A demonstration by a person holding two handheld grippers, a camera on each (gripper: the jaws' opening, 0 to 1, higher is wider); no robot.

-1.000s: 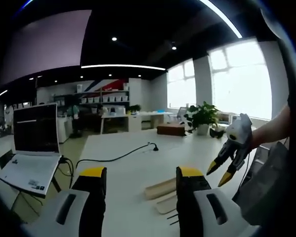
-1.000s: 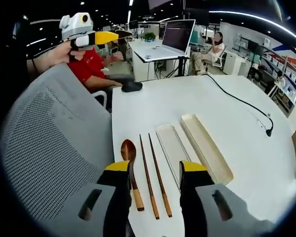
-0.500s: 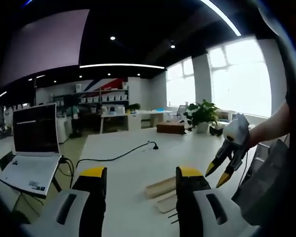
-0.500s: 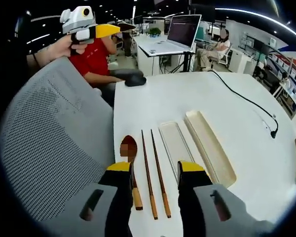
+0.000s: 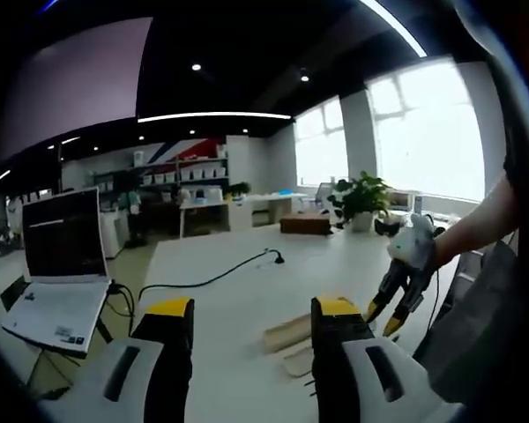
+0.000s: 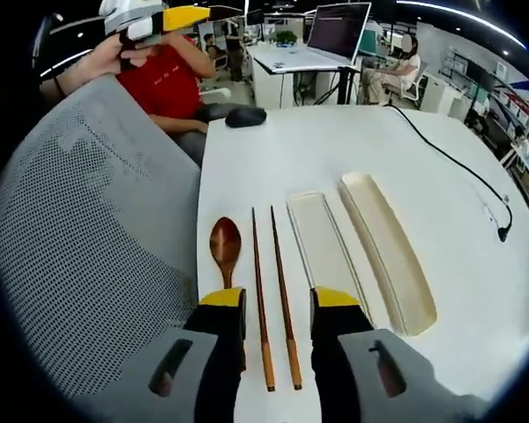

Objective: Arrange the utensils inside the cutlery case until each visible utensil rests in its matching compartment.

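Left gripper [image 5: 251, 308] up front, yellow-tipped jaws apart, nothing between them, hovering over white table [image 5: 238, 291]. Beige case piece [image 5: 286, 333] on table just past right jaw. Laptop [image 5: 57, 269] off table's left side, black cable [image 5: 207, 280] snaking across table. Right gripper [image 5: 397, 304] over table's right edge, jaws spread. Plant [image 5: 361, 201] behind table.

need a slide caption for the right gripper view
Open right gripper above two chopsticks and a wooden spoon, beside two empty case trays on the white table.
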